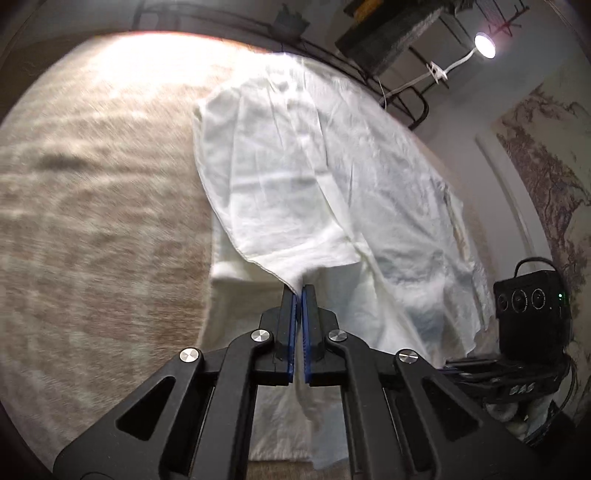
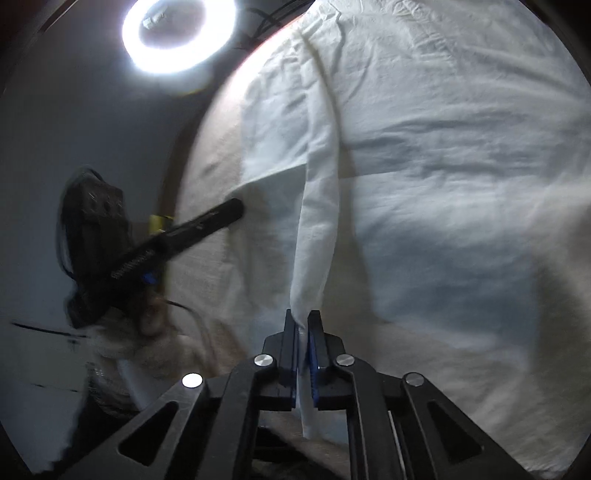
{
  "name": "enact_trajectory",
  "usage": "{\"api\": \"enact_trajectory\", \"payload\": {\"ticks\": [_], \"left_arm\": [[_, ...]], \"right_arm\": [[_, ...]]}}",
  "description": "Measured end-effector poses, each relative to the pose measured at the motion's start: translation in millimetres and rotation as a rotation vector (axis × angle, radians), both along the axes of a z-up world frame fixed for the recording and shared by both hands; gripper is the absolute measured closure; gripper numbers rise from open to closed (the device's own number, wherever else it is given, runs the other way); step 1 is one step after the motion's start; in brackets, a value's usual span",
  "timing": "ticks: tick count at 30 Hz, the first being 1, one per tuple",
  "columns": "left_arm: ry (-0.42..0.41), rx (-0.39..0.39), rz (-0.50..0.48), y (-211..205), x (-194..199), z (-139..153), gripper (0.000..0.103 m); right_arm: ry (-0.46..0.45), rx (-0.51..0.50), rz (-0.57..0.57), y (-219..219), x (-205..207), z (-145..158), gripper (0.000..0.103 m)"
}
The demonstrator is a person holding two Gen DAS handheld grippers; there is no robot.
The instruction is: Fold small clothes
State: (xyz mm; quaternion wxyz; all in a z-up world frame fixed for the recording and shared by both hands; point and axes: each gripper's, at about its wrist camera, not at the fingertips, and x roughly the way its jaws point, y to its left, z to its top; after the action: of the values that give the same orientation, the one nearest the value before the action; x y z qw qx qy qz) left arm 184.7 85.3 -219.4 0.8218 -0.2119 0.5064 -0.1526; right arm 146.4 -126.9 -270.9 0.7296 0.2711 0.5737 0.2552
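1. In the left wrist view, the left tongs point(image 1: 299, 291) sit at lower centre, their blue-lined jaws brought together on a pinched point of the white garment point(image 1: 314, 177).
2. From that pinch a hemmed edge of the cloth runs up and to the left, and the lifted fabric fans out toward the upper middle of the frame.
3. The rest of the garment lies spread over a beige textured worktop point(image 1: 92, 221), which fills the left half of the view and is blurred.
4. At the lower right of this view the right tongs' housing point(image 1: 532, 306) shows as a black box with round lenses; its jaws are hidden there.
5. A small round lamp point(image 1: 485, 45) glows at the upper right, on a white stalk.
6. In the right wrist view, the right tongs point(image 2: 303, 325) at lower centre are clamped on a narrow gathered strip of the same white garment point(image 2: 443, 166); cloth shows between the blue pads and hangs below them.
7. That strip rises straight up the middle of the frame into a long fold.
8. The broad wrinkled body of the garment covers the right and upper part of this view.
9. At the left middle, the left tongs point(image 2: 221, 216) reach in as a dark blurred bar, the tip at the cloth's edge.
10. A bright ring light point(image 2: 179, 35) shines at the upper left.
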Motion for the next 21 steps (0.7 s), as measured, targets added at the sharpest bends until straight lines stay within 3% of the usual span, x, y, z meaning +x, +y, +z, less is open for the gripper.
{"api": "enact_trajectory", "payload": {"ticks": [3,4,7,10,11,12,13,14,17,21], "left_arm": [[-0.041,0.036,0.013,7,-8,14,0.103],[-0.042,0.062,0.014,9,-10,14,0.103],[-0.017,0.122,0.024,9,-14,6,0.102],[-0.017,0.153,0.059,15,-29,1,0.097],[-0.024,0.155,0.075,17,-35,0,0.091],[-0.028,0.154,0.097,22,-42,0,0.076],[-0.034,0.149,0.121,26,-49,-1,0.069],[-0.046,0.139,0.144,31,-56,-3,0.061],[-0.033,0.123,0.175,41,-69,-13,0.060],[-0.003,0.049,0.193,47,-80,-31,0.060]], "right_arm": [[0.020,0.231,-0.030,-10,-6,9,0.101],[0.018,0.267,-0.027,-11,-7,12,0.101],[0.006,0.134,-0.011,-6,-7,10,0.101],[0.019,-0.084,0.030,7,-7,-2,0.093],[-0.005,-0.178,0.057,14,-8,-2,0.089],[-0.029,-0.238,0.075,18,-8,1,0.074],[-0.067,-0.287,0.086,22,-9,9,0.068],[-0.097,-0.297,0.088,23,-9,16,0.066],[-0.195,-0.300,0.104,30,-5,47,0.064],[-0.321,-0.380,0.112,51,10,83,0.061]]}}
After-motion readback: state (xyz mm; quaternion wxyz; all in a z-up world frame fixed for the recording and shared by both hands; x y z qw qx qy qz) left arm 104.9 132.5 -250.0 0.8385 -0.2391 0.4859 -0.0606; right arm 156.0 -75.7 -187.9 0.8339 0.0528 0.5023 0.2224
